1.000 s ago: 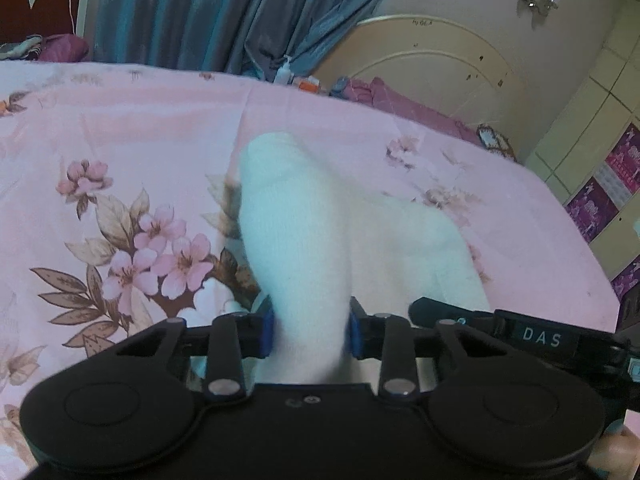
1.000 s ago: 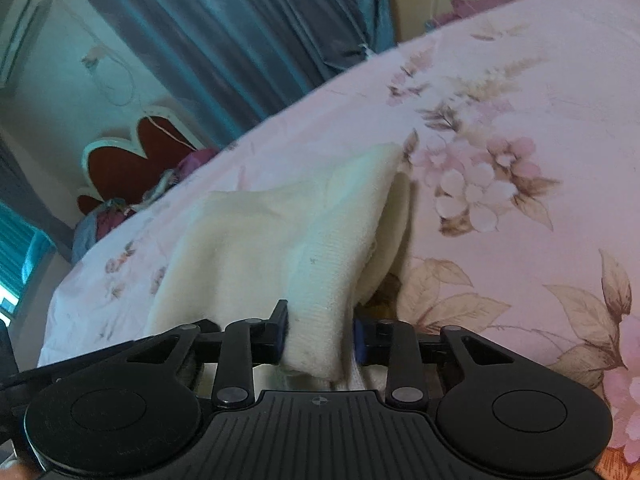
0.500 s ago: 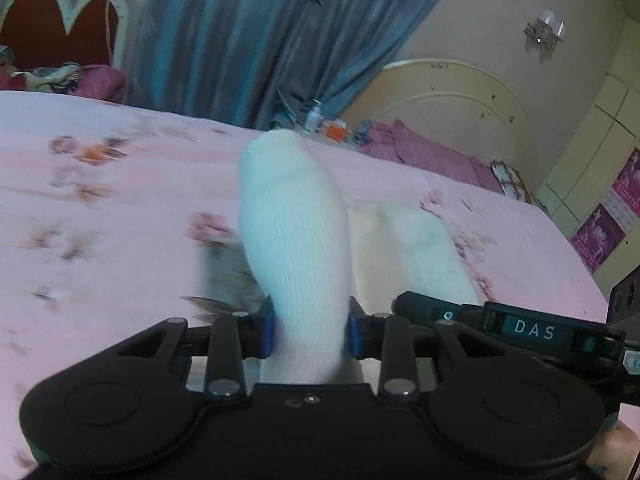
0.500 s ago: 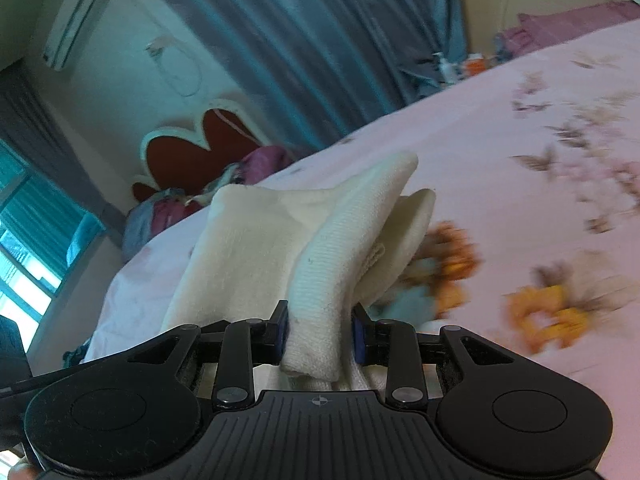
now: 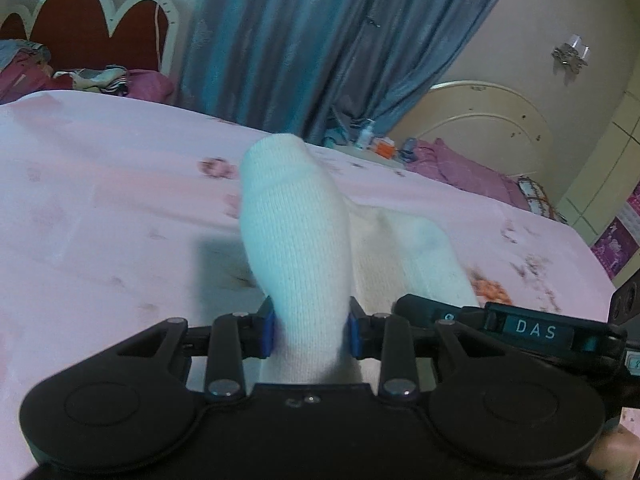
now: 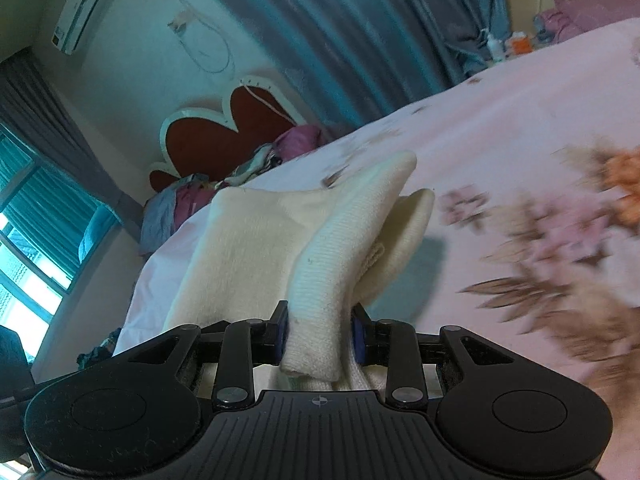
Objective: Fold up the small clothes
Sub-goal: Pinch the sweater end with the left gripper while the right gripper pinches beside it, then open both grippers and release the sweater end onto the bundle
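A small cream-white knitted garment (image 5: 296, 240) hangs between both grippers, lifted off the pink floral bedsheet (image 5: 100, 200). My left gripper (image 5: 311, 330) is shut on one bunched end of it. My right gripper (image 6: 320, 340) is shut on the other end (image 6: 332, 264), and the rest of the cloth (image 6: 248, 240) sags to the left in that view. The right gripper's body (image 5: 520, 326) shows at the right of the left wrist view, close beside the left one. The fingertips are hidden by cloth.
The bed fills most of both views. A red scalloped headboard (image 5: 96, 32) with piled clothes (image 6: 224, 188) stands at the far side. Blue curtains (image 5: 320, 40), a bedside shelf with bottles (image 5: 376, 142) and a cream headboard (image 5: 488, 120) lie beyond.
Both grippers have risen with the garment and tilted up. The sheet has dropped lower in both views and more of the curtains and wall shows. Both grips are unchanged.
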The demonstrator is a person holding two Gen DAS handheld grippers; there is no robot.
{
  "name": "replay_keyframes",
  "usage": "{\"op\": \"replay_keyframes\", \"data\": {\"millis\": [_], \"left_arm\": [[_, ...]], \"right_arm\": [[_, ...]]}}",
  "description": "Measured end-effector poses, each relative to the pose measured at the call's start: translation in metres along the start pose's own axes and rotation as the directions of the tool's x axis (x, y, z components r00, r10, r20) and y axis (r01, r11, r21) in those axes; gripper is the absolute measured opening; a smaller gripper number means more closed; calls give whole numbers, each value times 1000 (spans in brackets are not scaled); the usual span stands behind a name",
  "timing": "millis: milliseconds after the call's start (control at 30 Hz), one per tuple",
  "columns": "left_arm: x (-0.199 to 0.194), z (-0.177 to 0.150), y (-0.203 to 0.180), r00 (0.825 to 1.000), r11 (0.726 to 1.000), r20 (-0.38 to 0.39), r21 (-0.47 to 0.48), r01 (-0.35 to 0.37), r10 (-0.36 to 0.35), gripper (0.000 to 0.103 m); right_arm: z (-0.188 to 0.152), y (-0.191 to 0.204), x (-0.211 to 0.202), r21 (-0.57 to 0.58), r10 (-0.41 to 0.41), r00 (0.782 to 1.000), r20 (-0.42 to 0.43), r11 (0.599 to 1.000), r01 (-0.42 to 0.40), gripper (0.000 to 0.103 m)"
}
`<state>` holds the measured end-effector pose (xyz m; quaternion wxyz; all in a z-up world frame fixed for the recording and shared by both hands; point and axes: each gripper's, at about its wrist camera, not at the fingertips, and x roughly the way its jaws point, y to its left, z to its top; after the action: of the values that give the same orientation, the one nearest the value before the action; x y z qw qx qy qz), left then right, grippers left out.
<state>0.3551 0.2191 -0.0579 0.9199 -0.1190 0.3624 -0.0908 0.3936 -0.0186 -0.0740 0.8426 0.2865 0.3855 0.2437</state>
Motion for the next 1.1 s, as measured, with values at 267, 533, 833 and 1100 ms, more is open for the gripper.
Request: {"op": "replay_keyframes", "data": {"millis": [267,533,833,1100], "left_arm": [[23,8,53,1000,1000,0,-15,-27,27,32],[58,-11,76,997,998,-39,-10,-63,62,48],[42,-2,84,997,997,7,-16,-75,75,56],[74,23,92,990,987,-12,-76,-141,141,59]], "right_arm": [[-1,16,63,-2,-9,999,-33,1000,9,30],[-4,-7,95,1,-75,994,-84,997,75,31],[3,-9,79,5,-106,994,-12,994,106,41],[20,-7,107,-21,-198,980,-11,980,197,44]]}}
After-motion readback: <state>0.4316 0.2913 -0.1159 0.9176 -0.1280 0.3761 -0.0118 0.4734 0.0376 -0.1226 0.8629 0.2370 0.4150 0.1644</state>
